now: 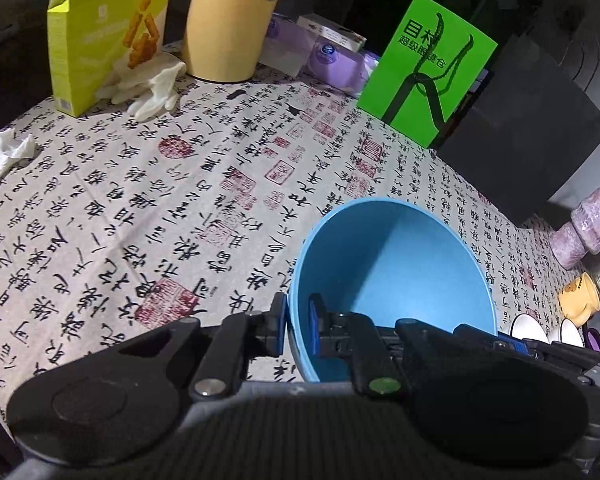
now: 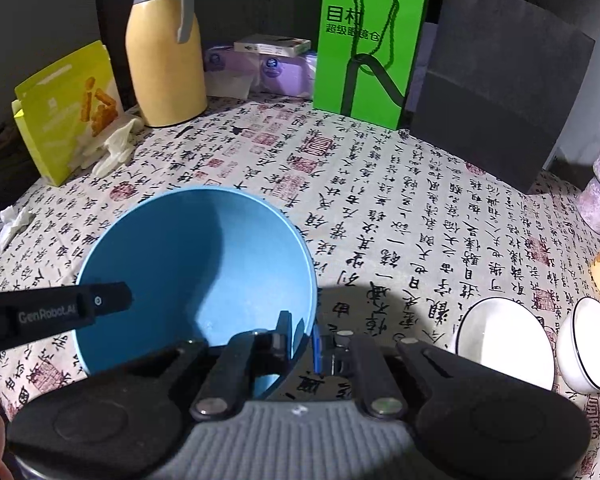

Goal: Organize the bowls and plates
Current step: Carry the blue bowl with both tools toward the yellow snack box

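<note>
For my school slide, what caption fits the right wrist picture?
Right gripper clamps the blue bowl's rim above the tablecloth, white bowls nearby.

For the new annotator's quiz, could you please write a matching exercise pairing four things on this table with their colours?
Things:
1. bowl held by both grippers
2. jug with grey handle
3. standing paper bag
4. two bowls at the right edge

Colours:
A. white
B. bright green
C. blue
D. pale yellow

Pairs: 1-C, 2-D, 3-B, 4-A
</note>
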A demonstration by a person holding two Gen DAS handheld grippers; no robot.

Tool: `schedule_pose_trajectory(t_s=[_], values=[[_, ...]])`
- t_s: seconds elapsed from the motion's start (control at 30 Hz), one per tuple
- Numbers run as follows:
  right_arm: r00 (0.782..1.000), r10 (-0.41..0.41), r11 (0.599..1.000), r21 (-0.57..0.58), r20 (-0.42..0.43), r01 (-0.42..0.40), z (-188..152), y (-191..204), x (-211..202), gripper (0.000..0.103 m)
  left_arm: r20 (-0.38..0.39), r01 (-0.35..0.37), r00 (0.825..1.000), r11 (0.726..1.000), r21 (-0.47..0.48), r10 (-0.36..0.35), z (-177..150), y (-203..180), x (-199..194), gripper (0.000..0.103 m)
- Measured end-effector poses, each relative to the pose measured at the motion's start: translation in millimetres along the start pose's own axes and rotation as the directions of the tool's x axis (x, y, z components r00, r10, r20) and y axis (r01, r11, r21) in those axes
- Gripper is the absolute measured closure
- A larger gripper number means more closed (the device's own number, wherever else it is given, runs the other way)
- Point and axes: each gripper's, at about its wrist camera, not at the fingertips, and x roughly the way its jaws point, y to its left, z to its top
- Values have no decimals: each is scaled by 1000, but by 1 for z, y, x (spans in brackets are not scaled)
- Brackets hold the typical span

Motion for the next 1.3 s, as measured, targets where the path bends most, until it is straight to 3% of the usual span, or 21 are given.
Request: schedule_pose_trajectory(t_s=[0.73,1.3], values=[[997,68,996,-66,26,-66,-11,55,-18,93,72,-47,996,997,-62,51,-7,55,-49,91],[992,123,986,-110,1,-122,-15,111,-9,93,73,-93,992,986,-139,104,-11,113,-58,91]])
